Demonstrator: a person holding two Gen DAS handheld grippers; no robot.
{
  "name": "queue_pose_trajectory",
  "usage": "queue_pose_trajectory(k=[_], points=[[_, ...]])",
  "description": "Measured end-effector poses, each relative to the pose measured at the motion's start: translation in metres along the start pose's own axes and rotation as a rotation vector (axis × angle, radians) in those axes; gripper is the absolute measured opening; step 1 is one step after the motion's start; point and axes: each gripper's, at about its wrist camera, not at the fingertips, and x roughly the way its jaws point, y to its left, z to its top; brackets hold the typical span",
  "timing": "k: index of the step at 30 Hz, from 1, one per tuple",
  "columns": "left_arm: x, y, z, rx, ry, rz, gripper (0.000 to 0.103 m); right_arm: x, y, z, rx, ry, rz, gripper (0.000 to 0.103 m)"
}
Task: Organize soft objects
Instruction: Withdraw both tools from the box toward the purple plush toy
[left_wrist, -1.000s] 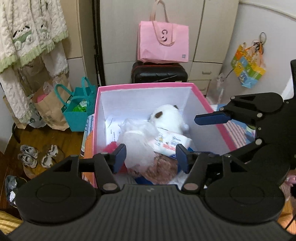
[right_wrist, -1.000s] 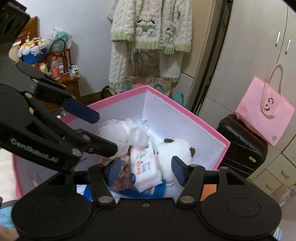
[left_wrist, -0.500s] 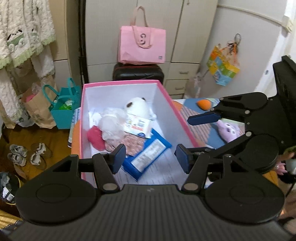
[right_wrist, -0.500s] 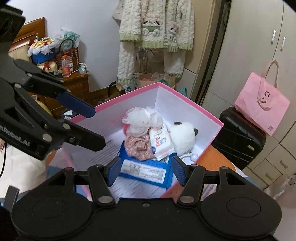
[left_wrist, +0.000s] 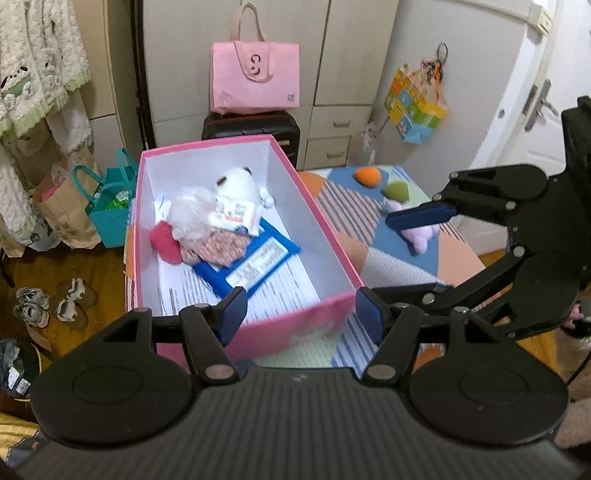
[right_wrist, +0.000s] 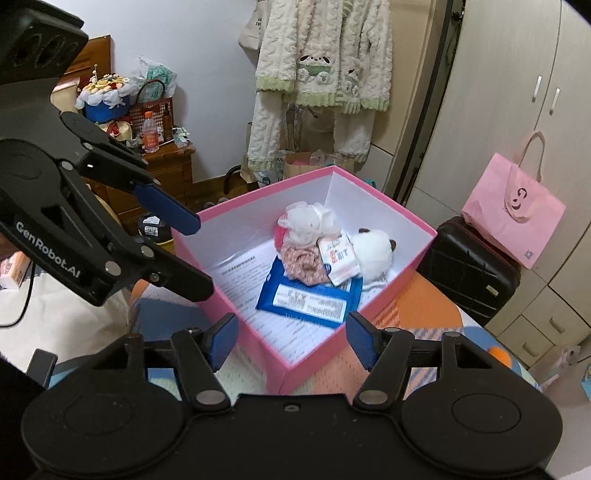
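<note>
You have the pink box (left_wrist: 258, 328) standing open on the patterned table, white inside, its floor lined with printed paper; the soft objects lie bunched at its far end. The white plush toy (left_wrist: 238, 184) with dark ears sits nearest the far wall; a white fluffy item (left_wrist: 188, 216) rests beside it; a red soft piece (left_wrist: 164, 243) lies against the left wall; a pink patterned cloth (left_wrist: 218, 247) overlaps a flat blue packet (left_wrist: 258, 264); a small printed pack (left_wrist: 232, 216) leans on the plush. Outside the box, you see an orange soft piece (left_wrist: 366, 174), a green one (left_wrist: 397, 192) and a lilac plush (left_wrist: 421, 236) lying on the table.
</note>
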Motion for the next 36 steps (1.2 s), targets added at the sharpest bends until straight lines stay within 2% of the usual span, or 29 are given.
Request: queue_pose_trajectory(k=[7,9,11,15,20,23,26,28,36], points=[[-0.005,-0.026,-0.018,0.041,0.039,0.007,0.065,-0.030,0.002,-0.030,0.013,-0.025,0.003,0.071],[-0.001,-0.035,-0.021,0.056,0.059,-0.010,0.065,-0.036,0.001,-0.042,0.022,-0.031,0.001,0.072],[0.006,-0.044,-0.023,0.075,0.094,-0.047,0.076,-0.040,-0.001,-0.057,0.018,-0.038,-0.007,0.072],[0.023,-0.065,-0.024,0.084,0.150,-0.082,0.076,-0.041,-0.010,-0.083,0.060,-0.040,-0.043,0.072],[0.043,-0.093,-0.016,0.116,0.162,-0.102,0.078,-0.049,-0.032,-0.110,0.122,-0.082,-0.082,0.073],[0.056,-0.108,-0.009,0.132,0.150,-0.111,0.085,-0.055,-0.048,-0.124,0.148,-0.114,-0.104,0.074],[0.066,-0.118,0.000,0.147,0.110,-0.127,0.085,-0.056,-0.065,-0.134,0.167,-0.131,-0.131,0.077],[0.073,-0.123,0.007,0.148,0.086,-0.140,0.085,-0.054,-0.076,-0.142,0.183,-0.141,-0.150,0.084],[0.114,-0.135,0.030,0.106,0.011,-0.198,0.085,-0.029,-0.117,-0.168,0.212,-0.185,-0.239,0.085]])
